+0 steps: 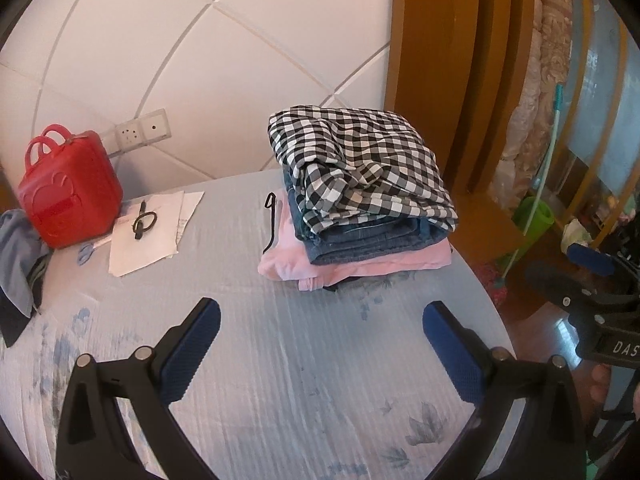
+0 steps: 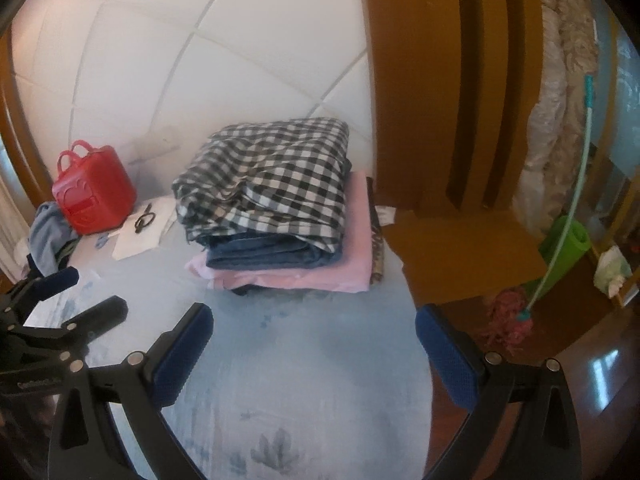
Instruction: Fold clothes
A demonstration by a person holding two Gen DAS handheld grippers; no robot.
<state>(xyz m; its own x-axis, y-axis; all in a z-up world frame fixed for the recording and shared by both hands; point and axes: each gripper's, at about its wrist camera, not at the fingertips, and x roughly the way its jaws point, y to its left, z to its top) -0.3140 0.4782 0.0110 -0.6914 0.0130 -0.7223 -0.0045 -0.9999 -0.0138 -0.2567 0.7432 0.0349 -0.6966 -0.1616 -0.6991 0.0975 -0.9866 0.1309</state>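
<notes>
My left gripper [image 1: 320, 336] hangs over the bed [image 1: 280, 380] with its fingers spread wide and nothing between them; my right gripper [image 2: 314, 340] is the same. Ahead, near the headboard [image 1: 200, 60], sits the folded stack: checked shirt [image 1: 360, 164] on jeans [image 1: 368, 236] on a pink garment [image 1: 288, 256]. A red bag [image 1: 68, 196] stands to the left.

The left hand-held gripper [image 1: 322, 332] has its blue-padded fingers [image 1: 192, 354] spread wide apart, holding nothing. The right hand-held gripper [image 2: 314, 336] is likewise spread wide and empty, level beside the left.
</notes>
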